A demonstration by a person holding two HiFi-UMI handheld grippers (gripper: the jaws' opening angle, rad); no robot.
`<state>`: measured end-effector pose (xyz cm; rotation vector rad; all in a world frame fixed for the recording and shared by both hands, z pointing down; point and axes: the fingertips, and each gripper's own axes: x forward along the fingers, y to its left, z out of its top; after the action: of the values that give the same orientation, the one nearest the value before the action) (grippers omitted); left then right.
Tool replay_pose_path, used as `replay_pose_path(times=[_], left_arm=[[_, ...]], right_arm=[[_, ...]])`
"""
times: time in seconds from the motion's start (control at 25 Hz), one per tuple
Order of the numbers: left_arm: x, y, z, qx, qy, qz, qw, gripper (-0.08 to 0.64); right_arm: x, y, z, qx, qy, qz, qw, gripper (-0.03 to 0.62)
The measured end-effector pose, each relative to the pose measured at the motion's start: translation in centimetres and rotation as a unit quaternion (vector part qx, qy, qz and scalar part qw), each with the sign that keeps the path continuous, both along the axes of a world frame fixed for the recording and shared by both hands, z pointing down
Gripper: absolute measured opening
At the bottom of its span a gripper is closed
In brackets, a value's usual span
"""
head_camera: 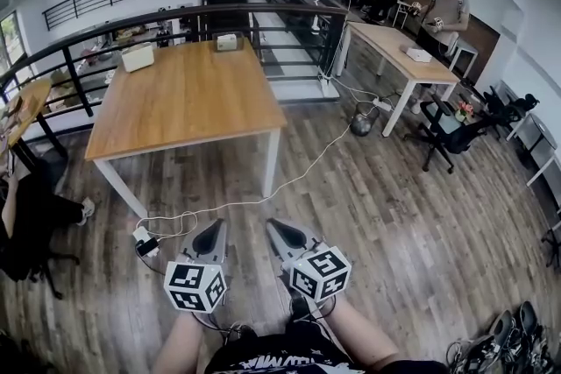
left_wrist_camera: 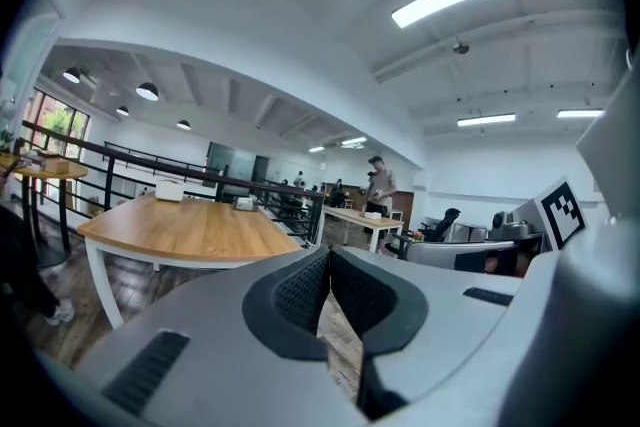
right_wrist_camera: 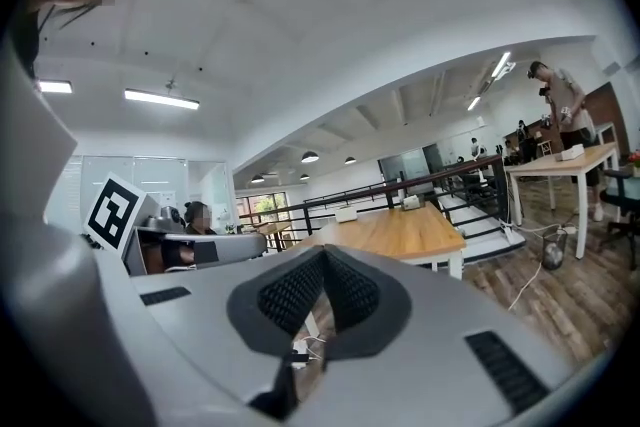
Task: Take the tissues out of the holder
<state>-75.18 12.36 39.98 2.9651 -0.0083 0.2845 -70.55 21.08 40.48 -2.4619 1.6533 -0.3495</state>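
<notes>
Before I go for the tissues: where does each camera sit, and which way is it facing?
Head view: on the person's head, looking steeply down over the wood floor toward the wooden table; both forearms, left tongs and right tongs show.
Left gripper view: rides the left tongs, looking along their closed, empty tips at the table.
Right gripper view: rides the right tongs, closed and empty, facing the table.
Shared: all three show that table.

White boxy tissue holder (head_camera: 138,57), far left corner of wooden table (head_camera: 184,96)
</notes>
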Motion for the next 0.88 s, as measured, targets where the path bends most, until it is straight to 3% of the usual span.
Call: replay_pose_path(times=[0.44, 0.88], left_arm=[[2.2, 0.5, 1.6, -0.002, -0.014, -0.009, 0.9999, 0.014], [10.3, 2.9, 0.9, 0.019, -0.014, -0.053, 0.9983, 0.014]], right_arm=[[2.3, 0.6, 1.3, 0.006, 0.011, -0.001, 1.0, 0.018], [13.9, 4.1, 2.3, -0.009, 0.017, -0.001, 1.0, 0.018]])
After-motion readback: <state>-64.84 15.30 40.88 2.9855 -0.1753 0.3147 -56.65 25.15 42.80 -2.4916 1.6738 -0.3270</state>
